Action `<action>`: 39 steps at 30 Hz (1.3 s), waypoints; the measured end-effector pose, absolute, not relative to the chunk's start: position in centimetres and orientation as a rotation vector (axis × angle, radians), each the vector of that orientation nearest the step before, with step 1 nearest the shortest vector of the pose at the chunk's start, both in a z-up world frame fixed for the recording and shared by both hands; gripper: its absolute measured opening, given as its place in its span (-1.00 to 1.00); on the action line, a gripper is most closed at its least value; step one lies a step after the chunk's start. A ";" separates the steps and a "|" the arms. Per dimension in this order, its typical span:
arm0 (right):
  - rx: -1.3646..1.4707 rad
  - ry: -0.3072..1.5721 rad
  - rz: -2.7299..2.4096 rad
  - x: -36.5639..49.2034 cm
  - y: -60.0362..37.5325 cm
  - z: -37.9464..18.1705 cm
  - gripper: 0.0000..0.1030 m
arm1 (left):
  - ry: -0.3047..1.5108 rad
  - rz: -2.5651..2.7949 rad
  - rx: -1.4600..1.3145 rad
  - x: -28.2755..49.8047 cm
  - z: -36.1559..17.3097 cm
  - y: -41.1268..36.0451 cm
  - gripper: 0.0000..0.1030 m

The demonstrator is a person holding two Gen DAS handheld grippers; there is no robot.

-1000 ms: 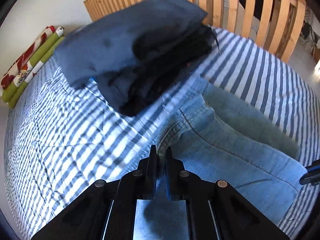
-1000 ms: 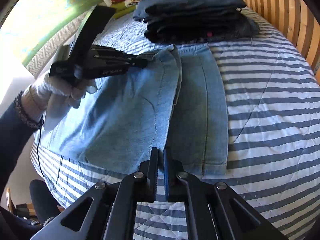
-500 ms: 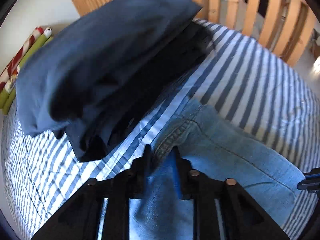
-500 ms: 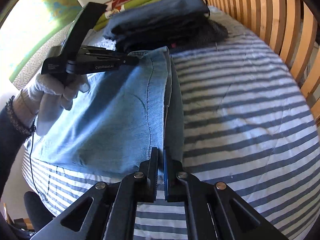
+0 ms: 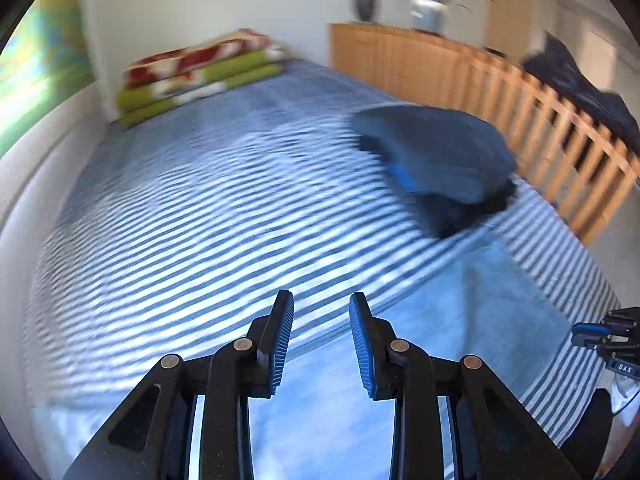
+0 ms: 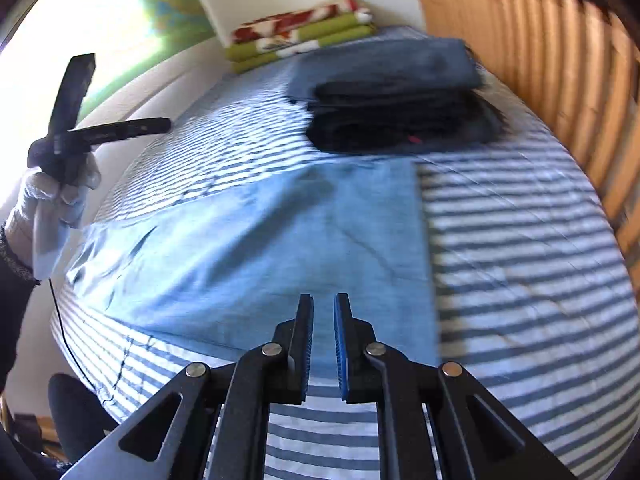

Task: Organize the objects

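Light blue folded jeans (image 6: 280, 248) lie flat on the striped bed (image 6: 520, 260), just in front of a stack of dark folded clothes (image 6: 400, 100). My right gripper (image 6: 324, 300) hovers over the jeans' near edge. Its jaws are opening, a narrow gap shows, and nothing is pinched. A gloved hand (image 6: 52, 200) holds my left gripper (image 6: 160, 124) up at the left, off the cloth. In the left wrist view the left gripper (image 5: 321, 300) is open and empty above the jeans (image 5: 480, 320). The dark stack (image 5: 440, 160) lies to the right, and the right gripper (image 5: 580, 330) shows at the right edge.
A folded red, white and green blanket (image 5: 200, 72) lies at the head of the bed by the wall. A wooden slatted rail (image 5: 560, 120) runs along the right side with a dark garment (image 5: 580, 88) draped over it. A wooden dresser (image 5: 400, 60) stands behind.
The left gripper let go of the jeans' waistband, opened and rose away to the left. The right gripper's jaws parted off the jeans' edge. The jeans now lie flat.
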State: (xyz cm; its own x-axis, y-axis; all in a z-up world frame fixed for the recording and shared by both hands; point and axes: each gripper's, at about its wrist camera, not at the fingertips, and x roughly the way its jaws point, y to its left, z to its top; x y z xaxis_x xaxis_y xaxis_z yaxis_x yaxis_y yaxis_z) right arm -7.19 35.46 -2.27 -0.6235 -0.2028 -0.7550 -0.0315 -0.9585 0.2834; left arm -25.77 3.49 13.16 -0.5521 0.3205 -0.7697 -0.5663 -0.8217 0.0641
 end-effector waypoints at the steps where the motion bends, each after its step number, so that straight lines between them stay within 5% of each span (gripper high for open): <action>1: 1.289 -0.392 -2.699 -7.8 34.1 -2.0 -0.79 | 0.408 2.435 -1.091 -25.6 14.1 -0.4 -0.38; 8: 1.170 -0.290 -2.610 -12.2 24.2 -1.5 -0.79 | 0.058 2.861 -1.220 -24.7 16.7 -26.2 -0.28; 15: 1.339 -0.078 -2.518 -15.9 16.4 -4.0 -0.79 | -0.142 3.054 -1.451 -25.7 11.5 -45.1 -0.22; 26: 1.660 -0.040 -2.489 -18.9 16.9 -10.3 -0.84 | -0.824 2.810 -1.749 -26.1 -4.1 -56.2 0.14; 28: 1.674 0.006 -2.495 -18.8 16.4 -10.1 -0.84 | -0.963 2.801 -1.675 -26.2 -5.4 -56.7 0.03; 30: 1.683 0.053 -2.498 -18.7 16.1 -10.1 -0.83 | -0.973 2.853 -1.632 -26.6 -5.4 -56.4 -0.58; 32: 1.690 0.076 -2.498 -18.7 15.9 -10.0 -0.83 | -0.883 2.902 -1.617 -27.1 -4.3 -55.6 -0.76; 39: 1.687 0.094 -2.510 -18.7 15.7 -10.0 -0.83 | -0.493 3.121 -1.512 -30.5 3.2 -52.2 -0.90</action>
State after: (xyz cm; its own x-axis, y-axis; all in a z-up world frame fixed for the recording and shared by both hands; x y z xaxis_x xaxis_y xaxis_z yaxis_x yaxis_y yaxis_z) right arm -18.73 15.68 -10.04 -0.3736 -0.0611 -0.9256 0.1303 -0.9914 0.0129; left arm -30.51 -52.19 3.21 -0.5749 -0.1970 -0.7942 0.4320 -0.8973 -0.0902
